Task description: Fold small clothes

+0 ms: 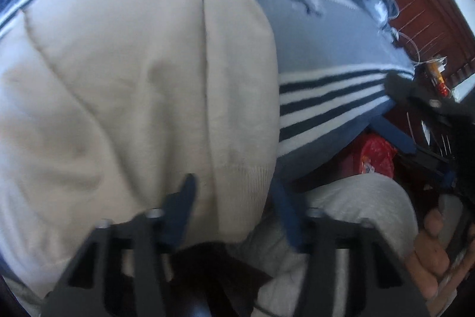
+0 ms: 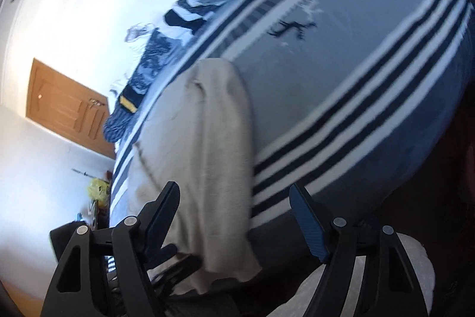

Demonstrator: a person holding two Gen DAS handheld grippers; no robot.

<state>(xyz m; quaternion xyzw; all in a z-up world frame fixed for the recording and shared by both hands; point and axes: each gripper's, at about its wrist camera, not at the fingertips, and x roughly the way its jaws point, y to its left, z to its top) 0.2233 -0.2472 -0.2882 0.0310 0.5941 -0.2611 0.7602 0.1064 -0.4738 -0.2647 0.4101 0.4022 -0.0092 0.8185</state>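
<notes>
So, beige garment [image 1: 133, 97] fills left of left view, lying on striped bedding [image 1: 326, 97]. Left gripper [image 1: 237, 198] jaws apart, straddling its ribbed hem, pads not pressing. Right gripper [image 2: 234, 213] wide apart above hem, lower centre of right view.

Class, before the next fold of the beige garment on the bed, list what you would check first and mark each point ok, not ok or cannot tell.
1. Beige garment lies on the striped bedspread: ok.
2. Garment spread smooth: not ok, creases show.
3. Its near ribbed hem sits between the left hand-held gripper's fingers: ok.
4. Left pads pressing the cloth: cannot tell, the picture is blurred.
5. Right hand-held gripper open and empty: ok.
6. Bedspread beside the garment free for folding: ok.
</notes>
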